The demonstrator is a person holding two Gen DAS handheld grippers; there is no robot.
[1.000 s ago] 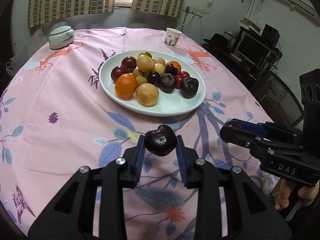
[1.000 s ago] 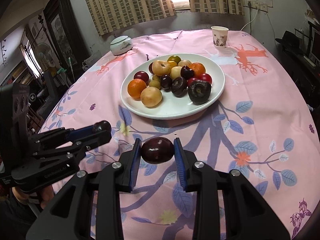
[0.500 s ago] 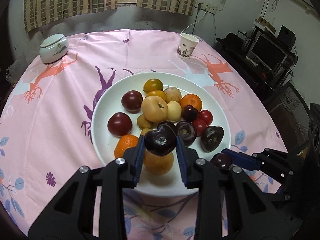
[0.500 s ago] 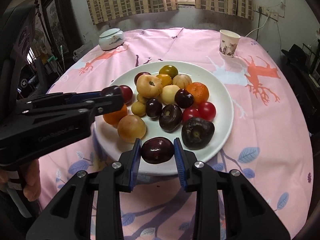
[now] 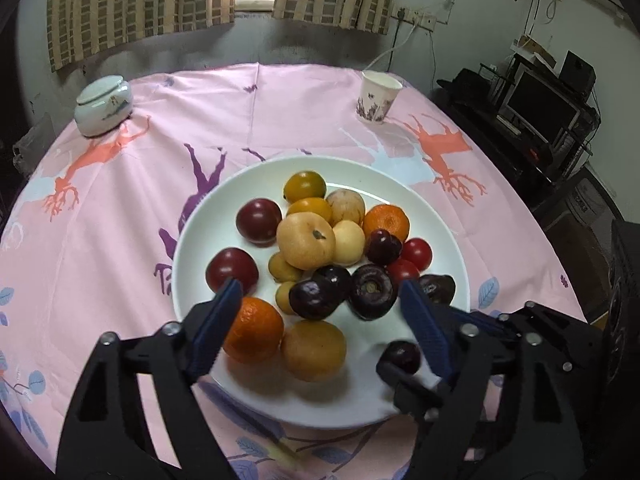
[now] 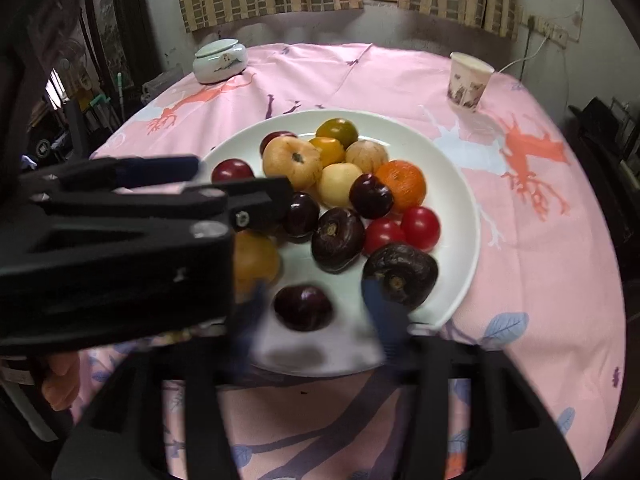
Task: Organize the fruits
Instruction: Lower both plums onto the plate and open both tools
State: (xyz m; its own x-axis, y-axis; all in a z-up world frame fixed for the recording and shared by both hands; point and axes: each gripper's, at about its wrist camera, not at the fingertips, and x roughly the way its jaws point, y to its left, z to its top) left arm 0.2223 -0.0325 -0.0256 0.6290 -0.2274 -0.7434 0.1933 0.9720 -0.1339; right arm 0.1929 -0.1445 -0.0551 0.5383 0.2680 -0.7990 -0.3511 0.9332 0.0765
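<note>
**Both grippers spread over the fruit plate**

I am looking at a round table under a pink printed tablecloth (image 5: 280,120), with striped curtains (image 5: 140,4) and a bright window behind it. From the left wrist camera, going left to right: a pale lidded ceramic jar (image 5: 103,105), the wide white plate of mixed fruit (image 5: 192,240), a patterned paper cup (image 5: 378,97), and a dark monitor on a rack (image 5: 540,108) that only this view shows. My left gripper (image 5: 320,312) has just been opening; its blue-padded jaws stand wide apart over the near fruit, pressing on nothing. Between them lies the dark purple plum (image 5: 316,298), loose on the plate beside an orange mandarin (image 5: 254,330).

The right wrist camera alone shows a dark cabinet (image 6: 108,40) at far left, and a bit of the person's hand (image 6: 60,376) under the left gripper's black body, which hides the plate's left side. My right gripper (image 6: 316,312) has also just been opening; its jaws are blurred and spread, with the dark red plum (image 6: 303,307) lying free between them on the plate's near rim.

I can read no lettering on anything here.
</note>
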